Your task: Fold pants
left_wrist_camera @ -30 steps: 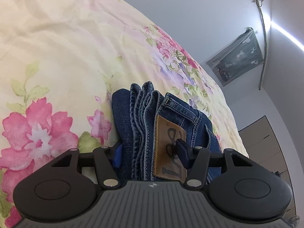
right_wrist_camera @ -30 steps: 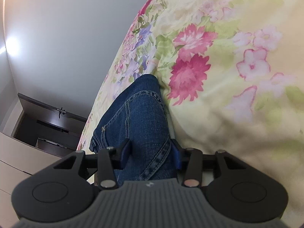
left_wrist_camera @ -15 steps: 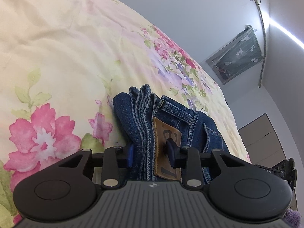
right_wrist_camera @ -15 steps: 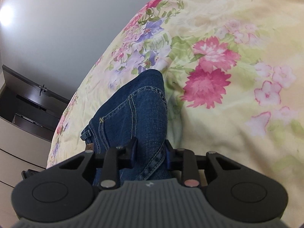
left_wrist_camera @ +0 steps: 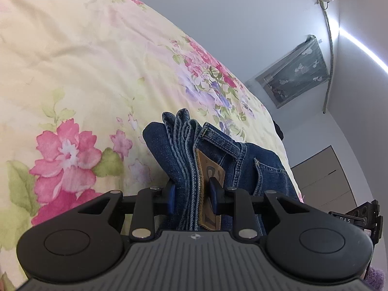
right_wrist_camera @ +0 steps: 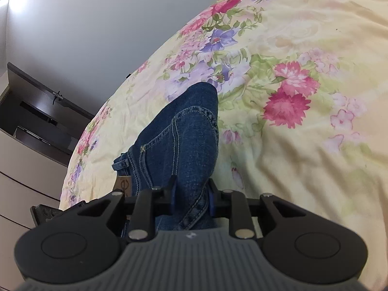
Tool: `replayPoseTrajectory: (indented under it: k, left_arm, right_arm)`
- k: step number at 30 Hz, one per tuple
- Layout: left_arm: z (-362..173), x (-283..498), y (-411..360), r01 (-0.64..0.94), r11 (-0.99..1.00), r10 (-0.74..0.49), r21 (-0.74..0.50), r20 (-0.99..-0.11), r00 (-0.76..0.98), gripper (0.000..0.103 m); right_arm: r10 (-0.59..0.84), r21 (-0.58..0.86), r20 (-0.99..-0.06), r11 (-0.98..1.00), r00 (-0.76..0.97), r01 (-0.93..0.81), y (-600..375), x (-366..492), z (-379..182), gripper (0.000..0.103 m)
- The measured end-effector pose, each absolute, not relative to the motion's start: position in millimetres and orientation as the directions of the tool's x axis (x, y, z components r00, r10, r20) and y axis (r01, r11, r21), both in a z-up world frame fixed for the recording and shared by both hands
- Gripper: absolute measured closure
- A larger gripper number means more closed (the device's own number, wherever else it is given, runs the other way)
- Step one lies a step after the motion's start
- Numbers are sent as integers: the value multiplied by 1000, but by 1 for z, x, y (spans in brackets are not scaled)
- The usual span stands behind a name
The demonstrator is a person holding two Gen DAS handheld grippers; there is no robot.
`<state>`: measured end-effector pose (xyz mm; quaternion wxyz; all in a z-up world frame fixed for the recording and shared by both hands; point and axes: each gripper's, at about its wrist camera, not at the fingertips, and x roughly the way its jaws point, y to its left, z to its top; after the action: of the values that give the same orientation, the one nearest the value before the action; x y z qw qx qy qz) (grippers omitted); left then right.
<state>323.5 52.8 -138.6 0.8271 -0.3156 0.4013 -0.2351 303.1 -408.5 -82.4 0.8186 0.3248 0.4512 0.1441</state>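
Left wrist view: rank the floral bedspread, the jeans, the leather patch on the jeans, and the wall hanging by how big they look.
1. floral bedspread, fills most of the view.
2. jeans.
3. wall hanging, though it is far off, so it is really bigger than it looks.
4. leather patch, partly hidden by a gripper pad.

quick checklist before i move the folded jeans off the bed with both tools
1. Left tool clamped on the jeans at the waistband layers: ok; its jaws have just been closing.
2. Leather patch inside that grip: ok.
3. Right tool clamped on denim at the other end: ok.
4. Layers stacked evenly: cannot tell.
5. Bedspread caught in either tool: ok, none seen.
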Motion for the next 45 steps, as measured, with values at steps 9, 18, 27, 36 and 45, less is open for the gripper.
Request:
replayPoseTrajectory:
  k: [9, 18, 27, 36, 45]
  left_arm:
    - [-99, 260, 53, 146, 740, -603, -657, -550, 578, 74]
    - [-63, 208, 80, 143, 780, -547, -609, -553, 629, 74]
    - [-37, 172, 138, 90, 808, -472, -582, -549, 690, 74]
    - [-24, 175, 212, 33, 819, -421, -573, -561, 713, 74]
    - [-37, 210, 282, -21, 819, -389, -574, -582, 714, 75]
  right_arm:
    - [557, 696, -619, 716, 554, 58, -404, 237, -68, 84]
    - [613, 738, -566, 675, 551, 7, -373, 196, -53, 84]
    - [690, 776, -508, 627, 516, -73, -309, 190, -36, 84]
    - [751, 793, -478, 592, 456, -143, -228, 217, -30, 84]
    - [785, 804, -467, 569, 408, -175, -150, 274, -47, 84]
